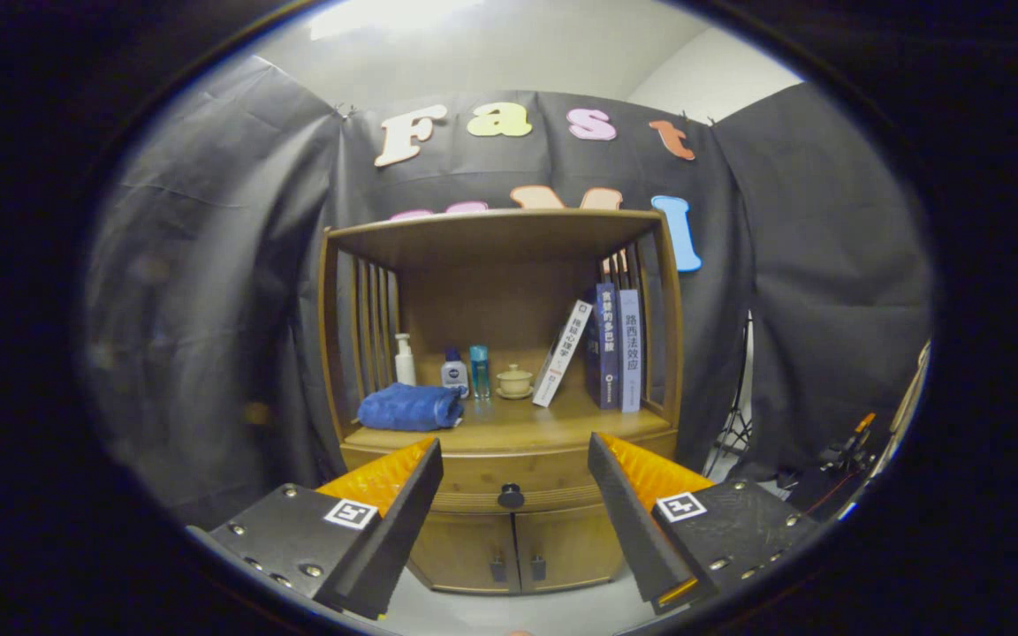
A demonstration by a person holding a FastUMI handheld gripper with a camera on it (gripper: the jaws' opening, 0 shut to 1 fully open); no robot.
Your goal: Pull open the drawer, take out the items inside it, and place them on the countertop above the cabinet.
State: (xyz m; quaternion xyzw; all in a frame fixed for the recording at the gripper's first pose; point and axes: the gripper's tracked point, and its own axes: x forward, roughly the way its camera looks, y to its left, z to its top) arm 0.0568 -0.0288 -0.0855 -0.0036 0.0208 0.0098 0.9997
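Gripper view puts you facing the wooden cabinet [509, 389] from a little way off, with your tool [513, 486] spread wide and holding nothing; its two fingers [403, 503] frame the front of the cabinet without touching it. The drawer [509, 481] sits directly under the bench [518, 433], and it looks fully closed, its front flush with the frame. Its dark round knob [510, 496] lies midway between your fingers and beyond them, well apart from the tips.

Judging by this, nothing of the task is done yet: the drawer is unopened, and whatever it holds is hidden, so I cannot tell you what or how many items wait inside.

Above the drawer, the bench already carries a folded blue towel [410, 408] at its left, a white pump bottle [404, 360] behind that, two small bottles [465, 371] and a lidded cup [514, 381] toward the middle, and several books [611, 346] at its right. Below the drawer are two closed doors [513, 548].

All that remains: reach the knob, pull, lift the contents out, and set them on free spots of the bench, most likely along the front edge just above the drawer.
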